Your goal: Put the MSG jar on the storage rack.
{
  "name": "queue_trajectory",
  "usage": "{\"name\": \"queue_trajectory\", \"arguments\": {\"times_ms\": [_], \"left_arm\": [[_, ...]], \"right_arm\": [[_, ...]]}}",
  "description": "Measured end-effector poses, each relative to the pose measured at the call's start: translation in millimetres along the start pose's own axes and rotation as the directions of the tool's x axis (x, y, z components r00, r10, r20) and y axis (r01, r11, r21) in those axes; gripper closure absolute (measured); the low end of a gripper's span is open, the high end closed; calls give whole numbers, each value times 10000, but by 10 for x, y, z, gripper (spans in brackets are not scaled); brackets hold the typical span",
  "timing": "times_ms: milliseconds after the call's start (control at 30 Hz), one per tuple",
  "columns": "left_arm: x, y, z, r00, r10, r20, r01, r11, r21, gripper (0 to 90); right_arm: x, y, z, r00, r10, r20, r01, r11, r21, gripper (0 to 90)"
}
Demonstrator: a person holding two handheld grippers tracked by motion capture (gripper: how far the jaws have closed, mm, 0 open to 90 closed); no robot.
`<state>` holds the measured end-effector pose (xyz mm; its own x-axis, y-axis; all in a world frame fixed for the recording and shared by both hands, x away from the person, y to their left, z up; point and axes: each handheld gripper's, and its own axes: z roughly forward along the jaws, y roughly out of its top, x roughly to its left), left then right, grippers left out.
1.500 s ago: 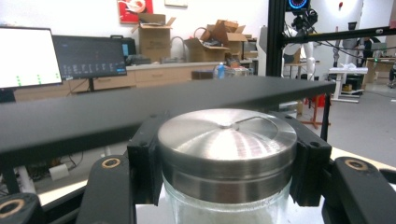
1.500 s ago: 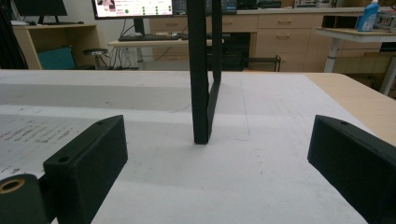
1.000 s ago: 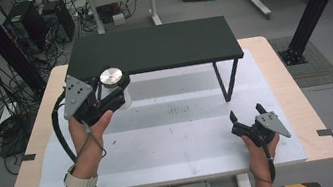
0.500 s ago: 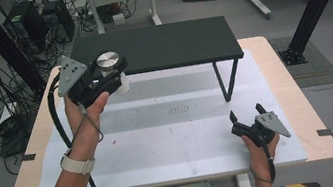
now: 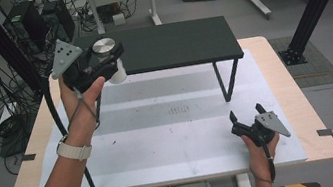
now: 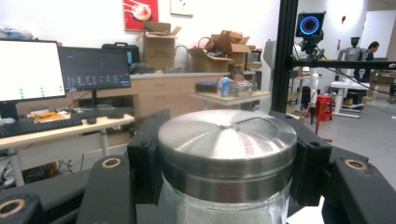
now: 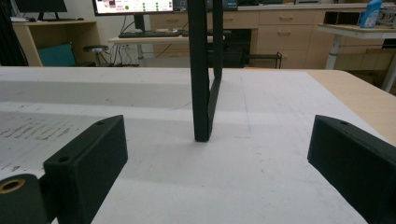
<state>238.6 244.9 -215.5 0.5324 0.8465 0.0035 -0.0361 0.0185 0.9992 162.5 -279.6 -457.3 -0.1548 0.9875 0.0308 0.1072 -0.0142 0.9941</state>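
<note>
High view: the left tool (image 5: 108,64) is clenched on a jar (image 5: 110,62) with a steel lid, held in the air at the left end of the black shelf (image 5: 172,44), about level with its top. My guess is the jar is bound for that shelf, hence the raised carry. The right tool (image 5: 247,113) rests low on the white worktop (image 5: 171,133), in front of the shelf's right leg, out of the way.

Left gripper view: both jaws press the jar's neck just under the lid (image 6: 227,140), keeping it upright; glass shows below.

Right gripper view: the jaws stand wide apart with nothing between them, facing the shelf leg (image 7: 201,70) across bare worktop, so this tool is released and idle.
</note>
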Motion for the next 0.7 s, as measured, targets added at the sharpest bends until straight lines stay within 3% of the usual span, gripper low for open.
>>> {"name": "queue_trajectory", "arguments": {"times_ms": [533,700], "left_arm": [[146,188,353,10000,-14,-83,16,9998,183,416],[178,254,473,9998,193,-61,-192,9996,230,416]], "right_arm": [[3,-3,-2,10000,-15,20,15,10000,-16,46],[8,0,-2,10000,-23,30,23,10000,9,47]]}}
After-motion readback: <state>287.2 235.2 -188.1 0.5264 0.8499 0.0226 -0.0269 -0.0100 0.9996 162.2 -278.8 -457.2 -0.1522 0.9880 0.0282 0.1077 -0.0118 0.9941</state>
